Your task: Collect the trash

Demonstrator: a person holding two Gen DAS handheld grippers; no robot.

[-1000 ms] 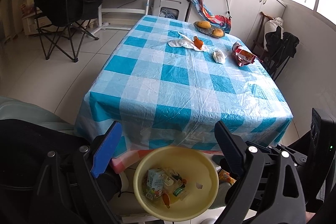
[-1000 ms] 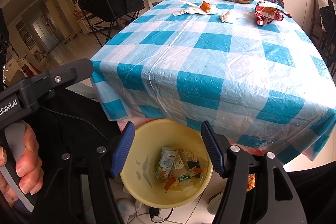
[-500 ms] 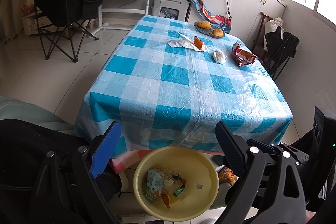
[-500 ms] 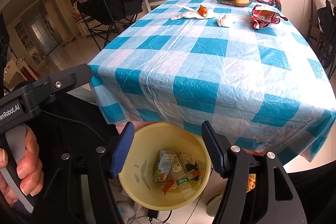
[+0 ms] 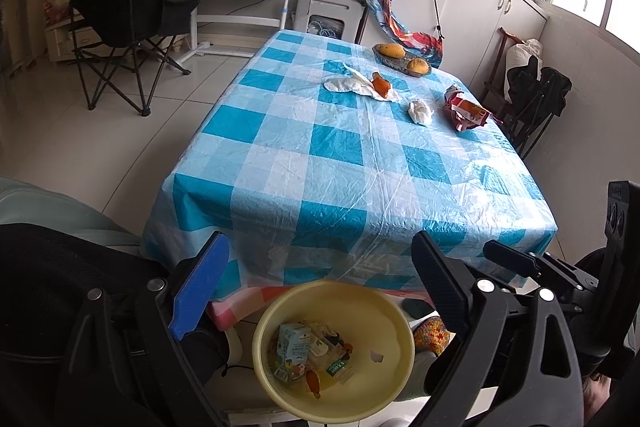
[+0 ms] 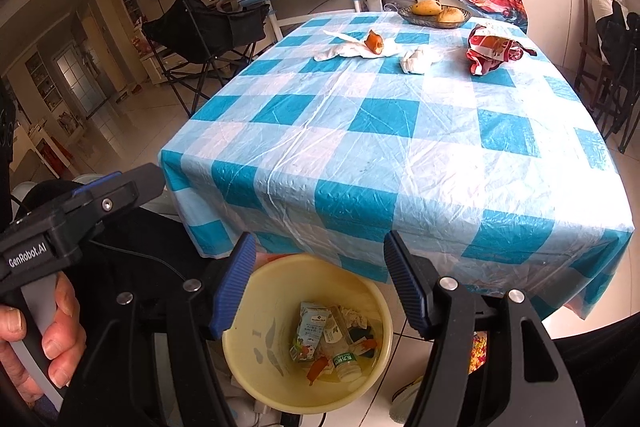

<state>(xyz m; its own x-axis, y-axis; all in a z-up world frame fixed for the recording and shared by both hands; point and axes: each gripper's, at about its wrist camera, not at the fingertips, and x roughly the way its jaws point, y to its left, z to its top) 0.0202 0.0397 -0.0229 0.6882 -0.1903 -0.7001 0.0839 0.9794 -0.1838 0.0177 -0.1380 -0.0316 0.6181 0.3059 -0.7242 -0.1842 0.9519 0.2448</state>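
Across the far half of the checked table [image 5: 344, 163] lie the leftovers: a red snack wrapper [image 5: 466, 109] by the right edge, a spread tissue with an orange scrap [image 5: 362, 87], a crumpled wad [image 5: 420, 111]. Below the near edge, the yellow bin [image 5: 392, 315] catches drops. Left gripper [image 5: 320, 291] and right gripper [image 6: 320, 291] hover over it, jaws apart and empty, probably ready to reach out for more.

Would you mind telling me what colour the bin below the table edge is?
The bin is pale yellow, shown best in the right wrist view.
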